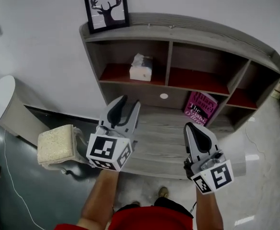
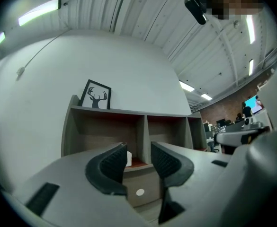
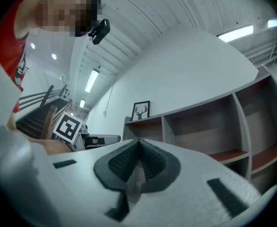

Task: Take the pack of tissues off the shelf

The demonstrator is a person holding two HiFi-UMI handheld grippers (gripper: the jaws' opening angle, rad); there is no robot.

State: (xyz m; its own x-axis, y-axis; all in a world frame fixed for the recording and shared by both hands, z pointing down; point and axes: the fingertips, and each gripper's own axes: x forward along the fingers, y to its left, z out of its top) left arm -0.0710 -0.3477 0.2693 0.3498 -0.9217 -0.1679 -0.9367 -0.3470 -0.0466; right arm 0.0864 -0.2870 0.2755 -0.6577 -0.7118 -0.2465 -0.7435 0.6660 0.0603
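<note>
The white pack of tissues [image 1: 141, 67] sits on the red upper-left shelf of the grey shelf unit [image 1: 178, 30]. In the left gripper view a sliver of the tissue pack [image 2: 129, 158] shows between the jaws, far ahead. My left gripper [image 1: 126, 105] is held below and in front of that compartment, open by a narrow gap with nothing between its pads. My right gripper [image 1: 196, 130] hangs lower right, in front of the shelf's wide bottom ledge, shut and empty. In the right gripper view the right gripper [image 3: 138, 145] has its pads pressed together.
A framed deer picture [image 1: 106, 6] stands on the shelf top. A pink book [image 1: 200, 108] leans in the lower middle compartment. A cream padded stool [image 1: 58, 145] sits to the left on the floor, with a white round object [image 1: 0, 99] beyond it. The person's feet show below.
</note>
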